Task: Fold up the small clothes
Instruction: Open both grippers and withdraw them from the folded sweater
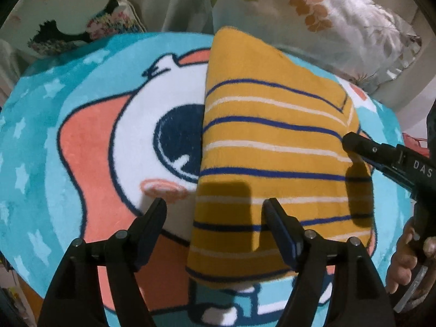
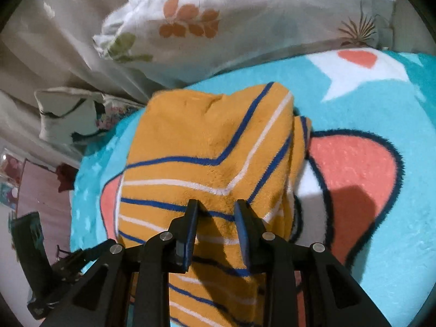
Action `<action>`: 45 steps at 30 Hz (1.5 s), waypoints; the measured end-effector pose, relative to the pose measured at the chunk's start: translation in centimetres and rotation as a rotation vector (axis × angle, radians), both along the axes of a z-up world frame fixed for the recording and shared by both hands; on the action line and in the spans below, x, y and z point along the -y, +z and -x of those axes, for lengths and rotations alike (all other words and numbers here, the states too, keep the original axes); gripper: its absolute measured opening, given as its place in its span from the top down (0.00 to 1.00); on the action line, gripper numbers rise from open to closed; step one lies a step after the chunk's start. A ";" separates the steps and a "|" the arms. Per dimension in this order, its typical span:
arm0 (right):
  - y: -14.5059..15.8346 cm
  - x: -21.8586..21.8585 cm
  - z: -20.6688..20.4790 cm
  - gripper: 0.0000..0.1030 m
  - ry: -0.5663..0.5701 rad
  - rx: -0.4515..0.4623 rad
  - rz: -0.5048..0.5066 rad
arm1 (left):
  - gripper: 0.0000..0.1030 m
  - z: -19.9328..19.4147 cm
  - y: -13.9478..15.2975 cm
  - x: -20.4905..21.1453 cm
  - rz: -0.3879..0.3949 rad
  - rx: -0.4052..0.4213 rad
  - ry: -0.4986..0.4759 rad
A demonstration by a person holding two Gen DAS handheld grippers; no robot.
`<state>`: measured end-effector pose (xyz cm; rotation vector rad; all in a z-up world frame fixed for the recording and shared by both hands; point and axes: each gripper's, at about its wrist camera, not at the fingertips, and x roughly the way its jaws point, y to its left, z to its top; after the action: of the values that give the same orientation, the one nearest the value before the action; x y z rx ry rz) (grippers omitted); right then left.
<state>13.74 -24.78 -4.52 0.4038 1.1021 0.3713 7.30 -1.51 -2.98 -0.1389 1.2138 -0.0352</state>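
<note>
A small yellow garment (image 1: 272, 158) with blue and white stripes lies folded on a turquoise cartoon blanket (image 1: 54, 136). My left gripper (image 1: 215, 209) is open above the garment's near left edge, holding nothing. My right gripper (image 1: 351, 139) reaches in from the right at the garment's right edge in the left wrist view. In the right wrist view my right gripper (image 2: 216, 207) has its jaws partly open, low over the garment (image 2: 207, 147). A fold of fabric rises between the pads, and I cannot tell if it is pinched.
A white pillow with orange leaf print (image 1: 327, 21) lies behind the blanket, and another patterned cushion (image 1: 76, 21) sits at the back left. The blanket (image 2: 381, 125) extends to the right. A person's hand (image 1: 406, 259) shows at the right edge.
</note>
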 end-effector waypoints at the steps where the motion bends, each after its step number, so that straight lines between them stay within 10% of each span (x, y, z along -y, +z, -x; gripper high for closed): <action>1: 0.8 0.1 0.4 0.68 0.003 0.019 0.023 | 0.28 0.4 0.4 0.1 -0.007 0.008 -0.001; 25: 1.9 -0.7 11.4 0.52 -0.038 0.050 0.254 | 0.26 9.1 4.7 -0.4 -0.037 0.099 -0.042; 45: 4.5 -9.1 14.4 0.44 -0.142 0.052 0.341 | 0.16 9.3 8.6 -7.5 -0.113 0.349 -0.067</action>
<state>-0.68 -15.64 -0.06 0.1670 1.0561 0.0649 -2.04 6.00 5.61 0.0078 0.8686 -0.0466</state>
